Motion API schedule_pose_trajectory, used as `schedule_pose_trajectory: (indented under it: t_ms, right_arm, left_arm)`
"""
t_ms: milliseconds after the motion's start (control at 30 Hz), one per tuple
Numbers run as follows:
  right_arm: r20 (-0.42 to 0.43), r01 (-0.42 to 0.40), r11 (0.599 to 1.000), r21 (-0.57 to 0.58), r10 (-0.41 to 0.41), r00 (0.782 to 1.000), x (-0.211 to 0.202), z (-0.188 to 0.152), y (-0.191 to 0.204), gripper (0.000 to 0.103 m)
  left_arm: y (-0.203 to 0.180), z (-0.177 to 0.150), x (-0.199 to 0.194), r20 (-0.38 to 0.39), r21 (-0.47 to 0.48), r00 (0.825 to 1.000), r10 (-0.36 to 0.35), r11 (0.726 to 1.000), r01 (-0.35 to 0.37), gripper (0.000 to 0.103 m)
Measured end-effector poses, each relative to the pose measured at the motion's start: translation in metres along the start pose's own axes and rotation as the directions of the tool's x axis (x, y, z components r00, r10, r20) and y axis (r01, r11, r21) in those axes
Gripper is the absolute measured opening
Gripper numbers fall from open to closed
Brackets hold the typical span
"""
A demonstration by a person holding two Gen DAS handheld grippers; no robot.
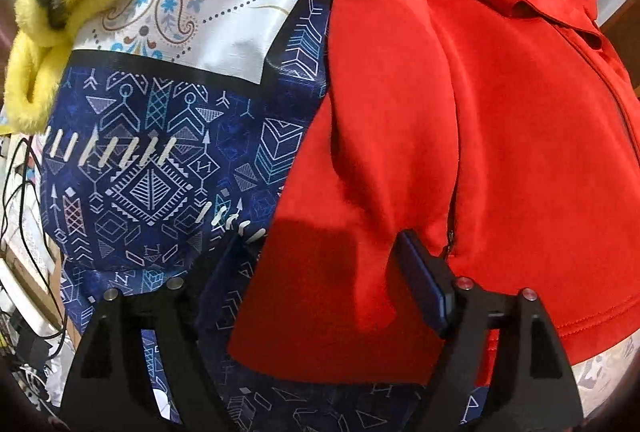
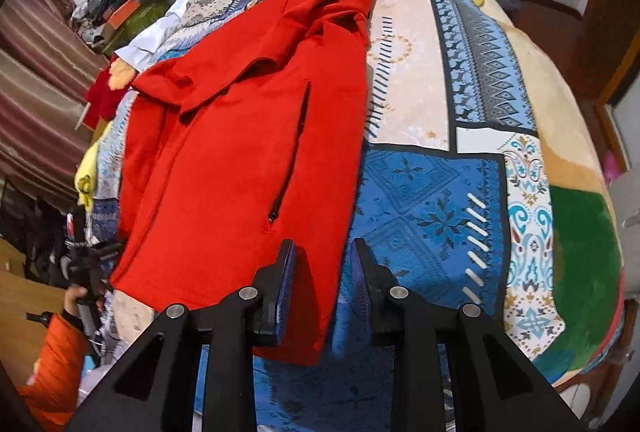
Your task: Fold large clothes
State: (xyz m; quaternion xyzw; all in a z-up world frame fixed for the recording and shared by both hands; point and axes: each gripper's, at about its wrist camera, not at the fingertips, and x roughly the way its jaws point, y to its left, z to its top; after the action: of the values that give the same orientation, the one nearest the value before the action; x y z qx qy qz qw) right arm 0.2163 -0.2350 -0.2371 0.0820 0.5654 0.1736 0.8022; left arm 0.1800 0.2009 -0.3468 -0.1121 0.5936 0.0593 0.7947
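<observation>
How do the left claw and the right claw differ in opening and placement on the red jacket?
The left claw stands wide open; the right claw shows a narrow gap. The left claw straddles the edge of the red jacket, with fabric across most of its gap; the right claw has a hem corner in its gap. Both point down at the jacket, neither visibly pinching it.

Home bedroom, patterned patchwork bedspread [image 2: 432,191] over a bed, striped curtains [image 2: 36,71], piled clothes [image 2: 104,3] beside it

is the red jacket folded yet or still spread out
Partly folded. The red jacket has one side flap lying over its front; the body still stretches full length along the bedspread.
</observation>
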Motion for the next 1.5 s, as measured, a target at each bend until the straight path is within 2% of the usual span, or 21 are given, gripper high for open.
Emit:
schedule_pose_trajectory:
  t_ms: [33,167,267,300,367,433,467,567,600,667,733,767,833,900,1000,1167,1200,1233,1300,1500]
  right_arm:
    - [-0.002,-0.021,1.0,0.007,0.021,1.0,0.001,0.001,0.001,0.024]
    - [-0.004,-0.1,0.994,0.044,0.1,0.995,0.005,0.008,0.004,0.024]
    - [-0.005,-0.059,0.998,0.014,0.059,0.998,0.013,0.006,0.014,0.025]
    - [-0.003,-0.048,0.999,-0.005,0.048,0.999,0.013,0.005,0.017,0.028]
    - [-0.008,-0.035,0.997,-0.071,0.034,0.999,0.014,0.002,0.03,0.043]
    - [-0.019,-0.051,0.989,-0.14,0.049,0.999,0.016,-0.004,0.045,0.088]
    - [-0.009,-0.032,0.985,-0.171,0.031,0.999,0.018,-0.007,0.052,0.091]
    - [0.049,0.1,0.958,-0.269,-0.091,0.995,0.031,-0.019,0.074,0.093]
    - [0.065,0.107,0.956,-0.273,-0.092,0.994,0.031,-0.02,0.076,0.092]
    - [0.09,0.099,0.959,-0.264,-0.078,0.993,0.029,-0.019,0.076,0.081]
    - [0.097,0.055,0.963,-0.264,-0.03,0.995,0.025,-0.015,0.075,0.054]
    - [0.099,0.041,0.964,-0.262,-0.015,0.995,0.023,-0.014,0.074,0.048]
    - [0.114,0.016,0.967,-0.255,0.013,0.993,0.02,-0.014,0.073,0.022]
    - [0.12,0.01,0.965,-0.261,0.023,0.993,0.02,-0.013,0.075,0.015]
    - [0.128,-0.021,0.968,-0.249,0.055,0.99,0.017,-0.009,0.075,0.011]
    - [0.168,-0.053,0.972,-0.227,0.093,0.981,0.006,-0.001,0.071,0.01]
    - [0.178,-0.05,0.973,-0.227,0.092,0.98,0.004,0.001,0.071,0.009]
    - [0.19,-0.043,0.973,-0.229,0.088,0.978,0.002,0.002,0.07,0.009]
    - [0.215,-0.036,0.974,-0.222,0.085,0.973,-0.004,0.007,0.065,0.008]
    - [0.218,-0.072,0.976,-0.205,0.117,0.969,-0.007,0.015,0.051,0.008]
  left_arm:
    - [-0.006,-0.003,0.002,0.004,0.001,1.0,0.003,1.0,-0.003,0.073]
    - [0.008,-0.017,-0.01,0.017,-0.006,1.0,0.003,1.0,-0.003,0.063]
    - [0.009,-0.021,-0.015,0.027,-0.002,0.999,0.018,1.0,-0.017,0.056]
    - [0.009,-0.022,-0.016,0.029,0.0,0.999,0.023,1.0,-0.023,0.053]
    - [0.008,-0.028,-0.02,0.034,0.005,0.999,0.033,0.999,-0.033,0.048]
    - [0.011,-0.033,-0.028,0.041,0.019,0.998,0.046,0.999,-0.047,0.042]
    - [0.013,-0.031,-0.029,0.045,0.025,0.998,0.053,0.998,-0.054,0.041]
    - [0.013,-0.038,-0.034,0.053,0.036,0.997,0.061,0.997,-0.063,0.036]
    - [0.011,-0.035,-0.035,0.053,0.034,0.997,0.06,0.998,-0.062,0.034]
    - [0.018,-0.034,-0.041,0.052,0.029,0.997,0.055,0.998,-0.056,0.031]
    - [0.011,-0.025,-0.038,0.058,0.027,0.997,0.053,0.998,-0.055,0.025]
    - [0.012,-0.021,-0.044,0.061,0.031,0.997,0.053,0.998,-0.055,0.023]
    - [0.009,-0.02,-0.052,0.071,0.047,0.996,0.059,0.997,-0.063,0.017]
    - [0.005,-0.019,-0.062,0.086,0.063,0.994,0.072,0.995,-0.078,0.015]
    - [-0.012,-0.017,-0.085,0.11,0.099,0.988,0.105,0.988,-0.116,0.013]
    - [-0.025,-0.016,-0.096,0.143,0.152,0.976,0.167,0.97,-0.188,0.012]
    - [-0.027,-0.016,-0.099,0.148,0.153,0.973,0.176,0.968,-0.198,0.01]
    - [-0.03,-0.014,-0.1,0.155,0.15,0.971,0.182,0.967,-0.205,0.003]
    - [-0.024,-0.011,-0.108,0.164,0.131,0.97,0.178,0.971,-0.2,0.003]
    - [-0.028,-0.002,-0.128,0.183,0.102,0.976,0.118,0.985,-0.138,0.002]
